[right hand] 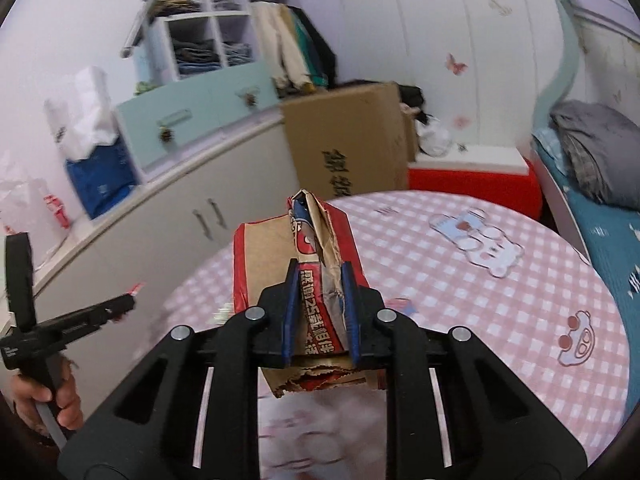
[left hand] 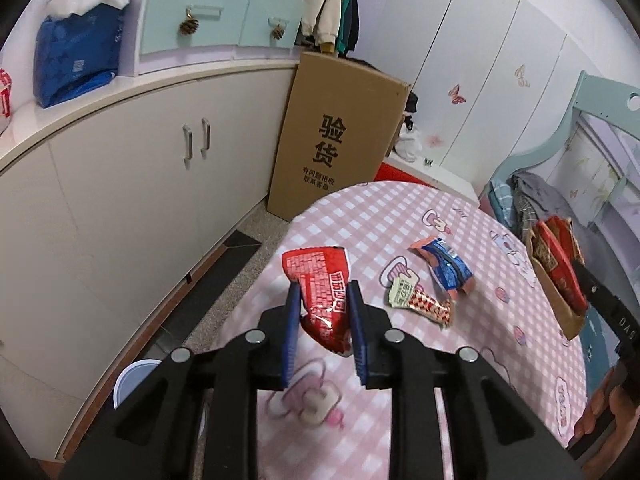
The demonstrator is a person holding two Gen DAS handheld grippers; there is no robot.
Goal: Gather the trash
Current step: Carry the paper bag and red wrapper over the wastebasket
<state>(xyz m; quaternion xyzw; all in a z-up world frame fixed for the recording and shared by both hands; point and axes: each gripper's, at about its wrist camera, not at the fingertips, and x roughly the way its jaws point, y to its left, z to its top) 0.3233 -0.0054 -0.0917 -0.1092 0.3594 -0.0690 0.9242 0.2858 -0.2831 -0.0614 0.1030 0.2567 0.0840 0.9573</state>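
Left side of the room: we see a pale cabinet (left hand: 132, 184) with two door handles along the wall; a blue bag (left hand: 76, 64) sits on its top, beside mint-green drawers (left hand: 192, 20); a white bin (left hand: 130, 380) shows on the floor below the cabinet.
Cardboard box: we find a tall brown box (left hand: 336, 136) printed with black characters standing on the floor, between the cabinet and the table.
Left gripper: our left gripper (left hand: 323, 328) has its blue pads nearly together, pressing on a red snack wrapper (left hand: 320, 280); the wrapper hangs clear above the table, its upper end sticking out past the fingertips.
Table: we look down on a round table (left hand: 400, 208) under a pink checked cloth with cartoon prints.
Loose trash: a blue wrapper (left hand: 446, 264) and a red-and-white wrapper (left hand: 420, 300) lie on the cloth, touching each other, to the right of the left gripper.
Right gripper: our right gripper (right hand: 320, 308) is clamped narrowly on a crumpled brown-and-red paper bag (right hand: 280, 264); the bag is pinched between both pads and lifted off the cloth; from the left camera this same bag shows at the table's right edge.
Right side: a bed (right hand: 600, 208) with a blue cover and grey folded clothes (right hand: 596, 148) stands past the table; white wardrobe doors (left hand: 480, 60) with butterfly stickers rise behind.
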